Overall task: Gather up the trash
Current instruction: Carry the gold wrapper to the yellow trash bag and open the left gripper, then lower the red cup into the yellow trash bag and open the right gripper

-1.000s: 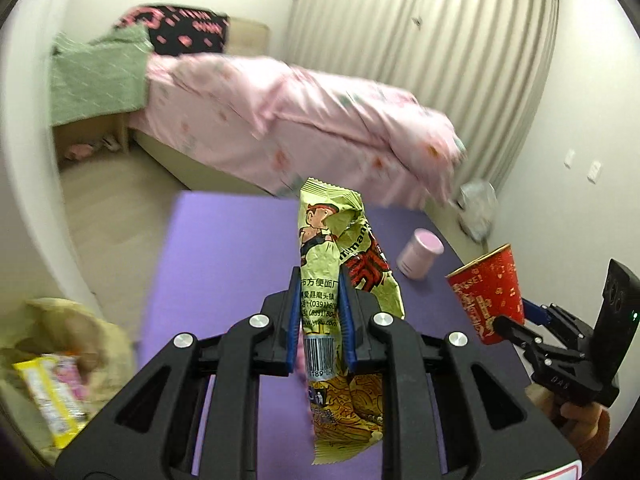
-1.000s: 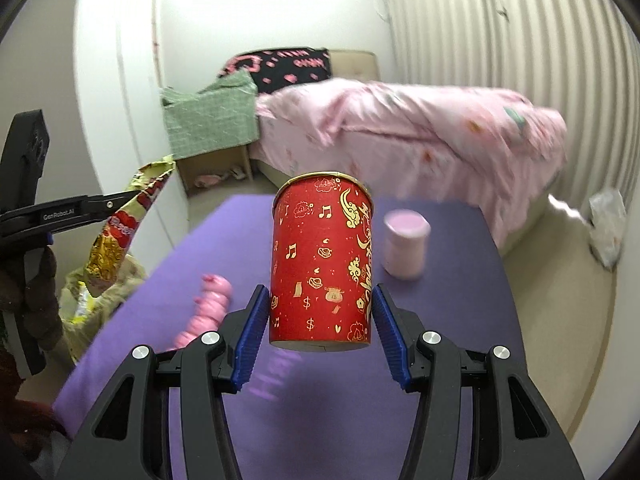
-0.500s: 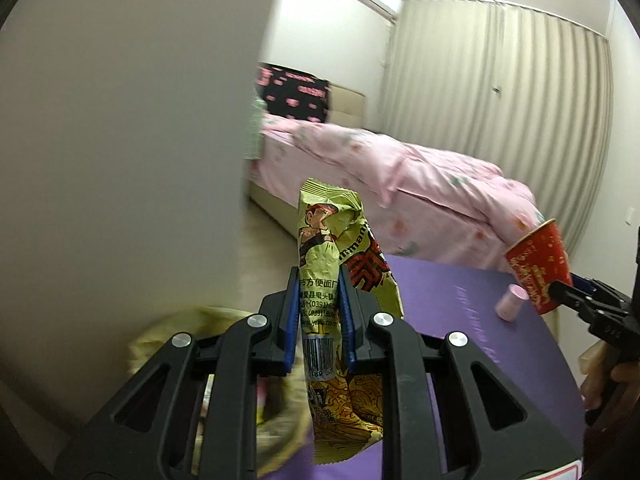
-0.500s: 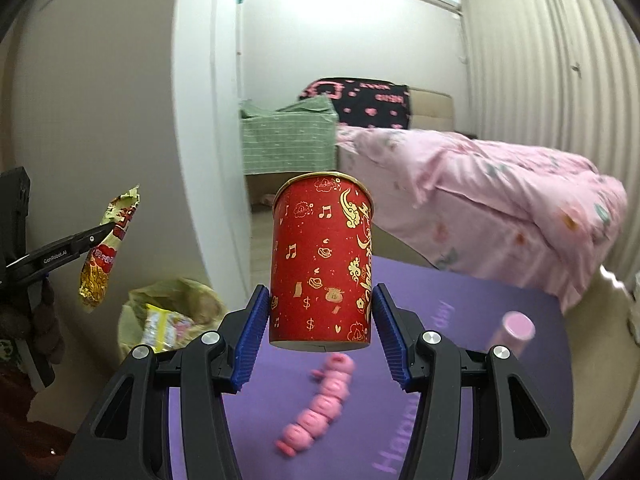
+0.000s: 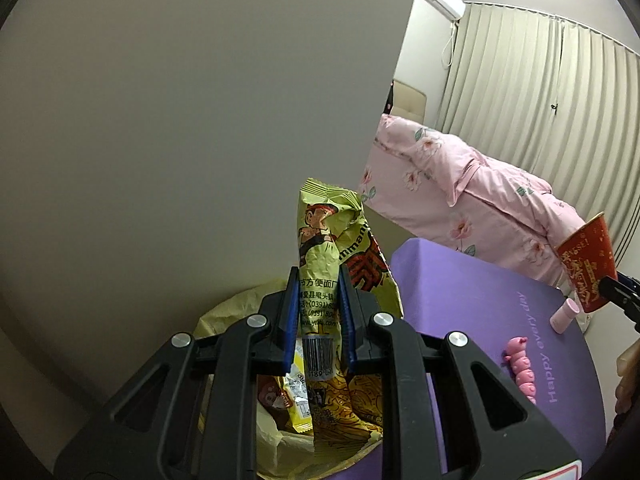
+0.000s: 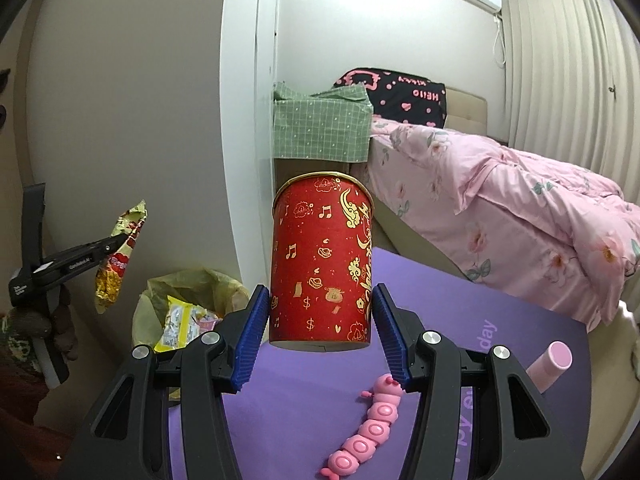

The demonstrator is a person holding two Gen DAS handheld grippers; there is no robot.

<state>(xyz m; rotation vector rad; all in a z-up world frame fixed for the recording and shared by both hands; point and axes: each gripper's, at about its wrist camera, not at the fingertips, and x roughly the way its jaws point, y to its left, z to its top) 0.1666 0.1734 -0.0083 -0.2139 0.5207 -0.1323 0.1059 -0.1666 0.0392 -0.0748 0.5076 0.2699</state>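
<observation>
A crinkled yellow snack wrapper (image 5: 320, 264) is clamped by the left gripper (image 5: 319, 320) above a yellow-lined trash bin (image 6: 188, 300); a red paper cup (image 6: 322, 260) is gripped by the right gripper (image 6: 320, 336) over the purple mat (image 6: 460, 308).

Snack wrapper (image 5: 320, 264): crinkled glossy foil-plastic film. Red cup (image 6: 322, 260): matt paper with metallic gold print. Worktop (image 5: 472, 300): smooth matt purple covering. Bin liner (image 6: 192, 284): thin, wrinkled yellow plastic. Bedding (image 6: 520, 208): soft pink cloth. Caterpillar toy (image 6: 368, 432): smooth glossy plastic.
</observation>
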